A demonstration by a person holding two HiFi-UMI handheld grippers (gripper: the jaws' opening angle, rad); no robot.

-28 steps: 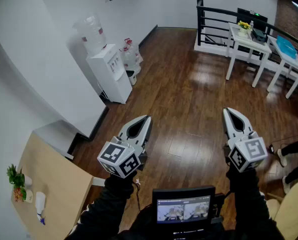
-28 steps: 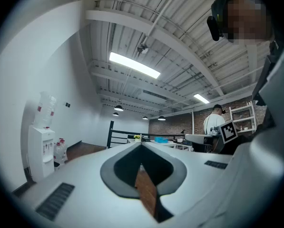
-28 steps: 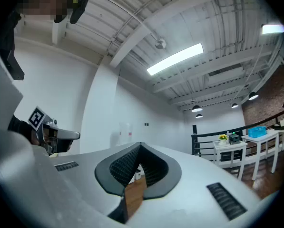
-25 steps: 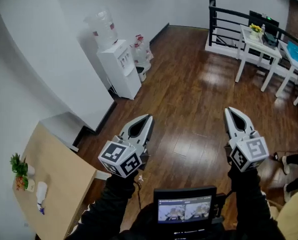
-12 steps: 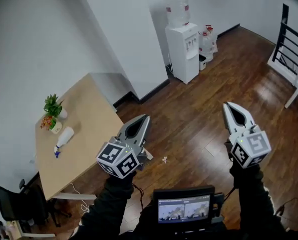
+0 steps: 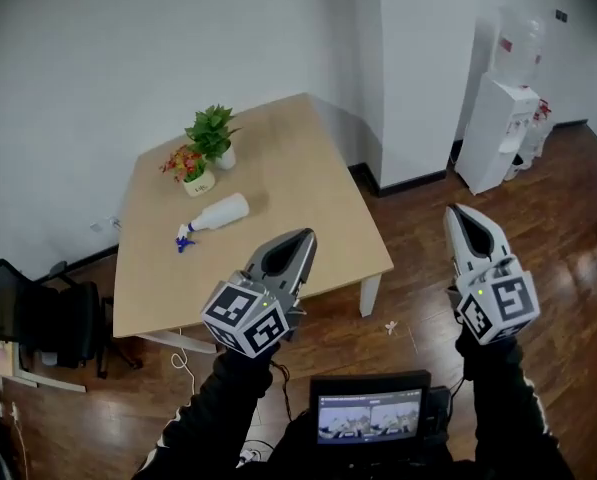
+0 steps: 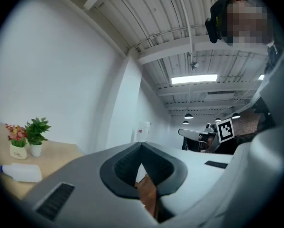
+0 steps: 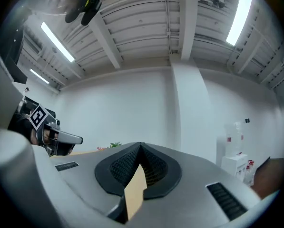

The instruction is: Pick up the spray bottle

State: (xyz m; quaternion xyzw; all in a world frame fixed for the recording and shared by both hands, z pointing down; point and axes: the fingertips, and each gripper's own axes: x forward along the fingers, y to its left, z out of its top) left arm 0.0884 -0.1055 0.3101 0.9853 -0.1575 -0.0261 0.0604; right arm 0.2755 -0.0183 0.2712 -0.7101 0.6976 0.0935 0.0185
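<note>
A white spray bottle (image 6: pixel 218 213) with a blue nozzle lies on its side on the light wooden table (image 6: pixel 298 208), just in front of two small potted plants (image 6: pixel 203 148). The left gripper view shows the bottle (image 7: pixel 20 172) at its far left edge. My left gripper (image 6: pixel 306 236) hangs in the air over the table's near edge, short of the bottle, jaws shut and empty. Off to the right, my right gripper (image 6: pixel 454 211) is held over the floor, also shut with nothing in it. Both point roughly level.
A black office chair (image 6: pixel 38 318) stands at the table's left. A white water dispenser (image 6: pixel 503 108) stands against the wall at the back right, beside a white pillar (image 6: pixel 418 68). Dark wooden floor (image 6: pixel 418 298) lies right of the table.
The view has swung left: the table with the spray bottle has come from the far left to the middle. Both grippers kept their pose in the picture, still shut.
</note>
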